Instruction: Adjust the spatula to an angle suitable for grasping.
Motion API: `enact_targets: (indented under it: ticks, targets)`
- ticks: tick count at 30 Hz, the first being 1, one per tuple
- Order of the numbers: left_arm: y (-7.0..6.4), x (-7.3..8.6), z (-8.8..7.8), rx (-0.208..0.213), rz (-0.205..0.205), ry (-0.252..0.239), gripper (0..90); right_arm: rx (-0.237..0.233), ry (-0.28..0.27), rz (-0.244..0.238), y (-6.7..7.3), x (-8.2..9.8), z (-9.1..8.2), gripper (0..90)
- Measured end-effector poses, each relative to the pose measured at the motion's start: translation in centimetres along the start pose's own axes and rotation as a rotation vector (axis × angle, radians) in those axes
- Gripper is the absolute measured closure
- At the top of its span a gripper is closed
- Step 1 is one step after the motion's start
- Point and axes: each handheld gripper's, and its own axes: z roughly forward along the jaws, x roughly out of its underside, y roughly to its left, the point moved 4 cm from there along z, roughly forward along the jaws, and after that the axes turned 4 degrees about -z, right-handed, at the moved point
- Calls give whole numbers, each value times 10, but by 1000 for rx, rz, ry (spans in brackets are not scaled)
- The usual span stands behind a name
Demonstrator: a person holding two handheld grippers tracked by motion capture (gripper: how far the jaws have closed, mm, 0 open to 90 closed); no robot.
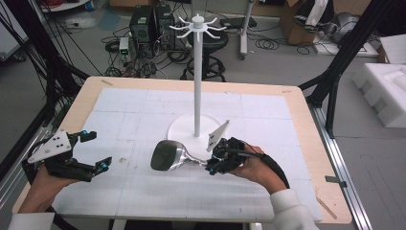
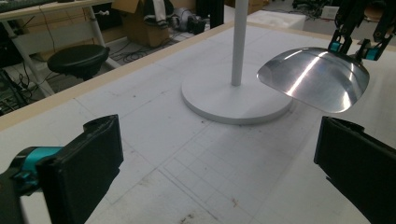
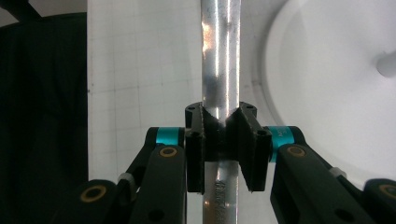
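Observation:
A shiny metal utensil with a broad flat head [image 1: 165, 155] hangs just above the white mat, its head pointing left. My right gripper [image 1: 214, 164] is shut on its thin handle [image 3: 219, 56], and the notched pads [image 3: 243, 135] press it from both sides. The head [image 2: 313, 77] also shows in the left gripper view, with the right gripper [image 2: 357, 46] behind it. A white stand [image 1: 197, 76] with hooks on top rises from a round base [image 1: 184, 132] just behind the utensil. My left gripper [image 1: 97, 151] is open at the table's left side, nothing between its jaws [image 2: 217, 154].
A white gridded mat [image 1: 143, 191] covers the wooden table [image 1: 306, 124]. The stand's base [image 2: 233, 100] lies ahead of the left gripper. A black stool [image 1: 210, 45], computer boxes and cables sit on the floor beyond the far edge. Black frame posts [image 1: 344, 52] stand at the right.

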Motion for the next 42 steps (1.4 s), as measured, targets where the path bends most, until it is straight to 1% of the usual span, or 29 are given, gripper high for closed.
enact_targets:
  ticks: [4, 5, 6, 9, 10, 11, 12, 13, 14, 15, 16, 17, 18, 19, 20, 22, 25, 27, 28, 31, 32, 33, 34, 36, 37, 38, 39, 41, 42]
  targets:
    - [0, -1, -1, 5, 4, -1, 18, -17, 7, -11, 3, -7, 12, 750]
    - [-1, -2, -1, 6, 1, -4, 17, -19, 15, -21, 3, -9, 14, 750]
    - [-1, -2, -1, 8, 4, -5, 18, -25, 12, -14, 4, -10, 17, 750]
    - [-1, -3, -2, 9, 6, -10, 17, -33, 14, -20, 5, -15, 24, 750]
    - [-1, -3, -2, 9, 6, -9, 17, -36, 24, -23, 5, -17, 26, 750]
    - [-1, -3, -2, 10, 7, -9, 18, -39, 21, -14, 6, -19, 28, 750]
    - [-1, -3, -2, 10, 8, -10, 17, -39, 15, -26, 5, -21, 31, 750]
    - [-1, -3, -2, 10, 8, -9, 17, -42, 17, -19, 7, -23, 33, 750]
    - [-1, -3, -2, 11, 8, -9, 17, -41, 12, -33, 6, -25, 36, 750]
    - [-1, -3, -2, 12, 8, -10, 18, -49, 13, -28, 7, -27, 38, 750]
    - [-1, -3, -2, 12, 10, -8, 17, -51, 4, -36, 8, -30, 41, 750]
    - [-1, -3, -2, 12, 9, -8, 17, -53, 16, -40, 8, -32, 42, 750]
    - [-1, -3, -2, 12, 9, -8, 18, -56, 1, -42, 8, -33, 45, 750]
    - [-1, -3, -2, 12, 9, -8, 18, -52, 16, -47, 8, -34, 45, 750]
    - [-1, -3, -2, 13, 12, -6, 18, -56, 13, -40, 9, -35, 47, 750]
    - [-2, -3, -1, 15, 9, -8, 17, -57, 9, -53, 9, -37, 51, 750]
    - [-3, -3, 0, 18, 12, -4, 18, -64, 9, -37, 11, -41, 57, 749]
    - [-3, -3, 0, 18, 12, -4, 18, -63, 3, -46, 11, -44, 61, 749]
    - [-3, -3, 0, 18, 11, -4, 18, -71, 6, -41, 13, -45, 64, 749]
    - [-3, -3, 0, 17, 10, -4, 18, -68, 16, -56, 13, -48, 69, 749]
    - [-3, -3, 0, 17, 10, -4, 18, -66, 16, -69, 13, -50, 71, 749]
    - [-3, -3, 0, 18, 10, -4, 17, -76, 47, -12, 17, -49, 71, 749]
    - [-3, -3, 0, 18, 10, -4, 18, -75, 17, -66, 13, -51, 75, 749]
    - [-3, -3, 1, 18, 10, -3, 17, -65, 23, -76, 13, -52, 77, 749]
    - [-3, -2, 1, 18, 11, -2, 18, -68, 49, -31, 17, -52, 77, 749]
    - [-3, -2, 1, 18, 11, -2, 18, -65, 22, -72, 14, -53, 80, 749]
    - [-3, -2, 1, 20, 12, -2, 18, -66, 58, -30, 18, -52, 80, 749]
    - [-3, -3, 1, 19, 12, -2, 17, -63, 32, -79, 15, -54, 85, 748]
    - [-3, -3, 1, 20, 11, -3, 17, -68, 51, -42, 18, -53, 85, 748]
